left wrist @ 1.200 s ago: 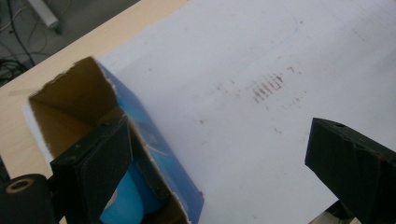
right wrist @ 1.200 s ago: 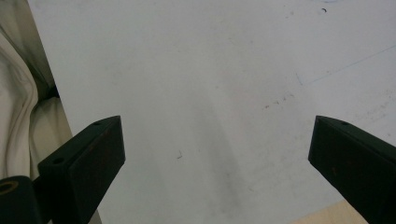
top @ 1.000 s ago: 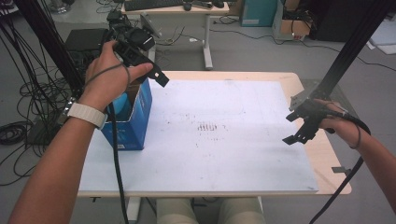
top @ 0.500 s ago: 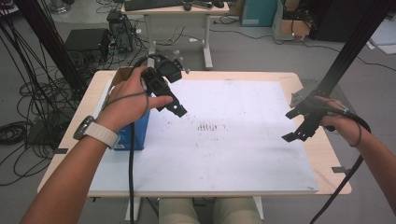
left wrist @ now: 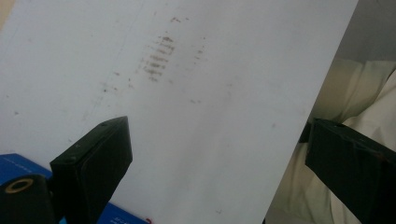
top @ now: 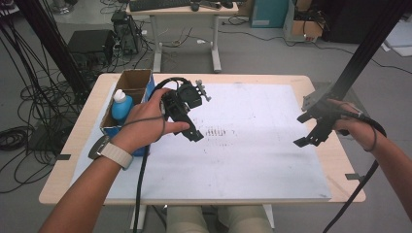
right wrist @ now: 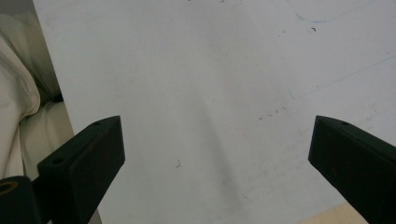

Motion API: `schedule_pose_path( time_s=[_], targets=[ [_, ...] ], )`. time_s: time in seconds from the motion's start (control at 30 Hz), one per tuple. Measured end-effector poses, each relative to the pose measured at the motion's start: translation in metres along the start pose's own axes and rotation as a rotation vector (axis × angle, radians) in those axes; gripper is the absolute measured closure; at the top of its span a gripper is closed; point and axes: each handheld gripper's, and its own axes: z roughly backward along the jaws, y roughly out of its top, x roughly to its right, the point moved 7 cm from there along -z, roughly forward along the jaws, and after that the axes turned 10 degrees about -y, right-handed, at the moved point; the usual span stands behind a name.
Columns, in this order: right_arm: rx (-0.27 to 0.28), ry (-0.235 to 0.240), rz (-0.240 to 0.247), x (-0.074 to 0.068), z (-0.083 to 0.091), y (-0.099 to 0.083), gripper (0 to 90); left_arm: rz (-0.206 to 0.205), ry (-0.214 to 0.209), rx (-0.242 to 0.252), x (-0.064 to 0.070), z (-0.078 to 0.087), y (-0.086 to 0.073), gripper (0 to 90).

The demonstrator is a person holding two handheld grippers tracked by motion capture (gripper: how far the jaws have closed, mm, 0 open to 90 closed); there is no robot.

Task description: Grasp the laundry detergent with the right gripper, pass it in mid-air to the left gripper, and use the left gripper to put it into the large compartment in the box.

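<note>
A: Black two-jaw left gripper (top: pixel 193 127) now sits lower and nearer the person than half a second ago; it hangs over the white, scuffed flat board (top: pixel 252 160) just right of the blue cardboard box (top: pixel 127 99); jaws spread wide, nothing between them.

B: Agreed; the open-topped box was largely hidden behind the left hand (top: pixel 145 121) then; now its brown inner walls and a blue bottle with a white cap (top: pixel 121 104) inside it are exposed; box touches the hand's far side, left of the jaws.

A: Right gripper (top: pixel 311 132)?

B: Barely shifted; held above the board's right edge; jaws wide apart, empty; its own view shows matte, blocky black jaws over faint pen lines on the board.

A: Brown smudge marks (top: pixel 219 131) lie just right of the left jaws; pale wood table (top: pixel 77 145) rims the board.
</note>
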Motion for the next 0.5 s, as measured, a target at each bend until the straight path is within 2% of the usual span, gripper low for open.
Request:
schedule_pose_path(
  time_s=[0.43,0.47,0.5],
  targets=[
    [-0.002,-0.003,0.003,0.001,0.000,-0.001,3.7,-0.015,-0.005,-0.018,0.000,-0.013,0.003,7.7],
    [-0.006,-0.004,-0.010,0.000,0.000,-0.001,3.7,-0.016,-0.007,-0.017,0.000,-0.013,0.004,7.7],
    [0.000,-0.003,0.002,0.001,0.000,-0.001,3.6,-0.017,-0.007,-0.018,0.000,-0.013,0.005,7.7]
  ],
)
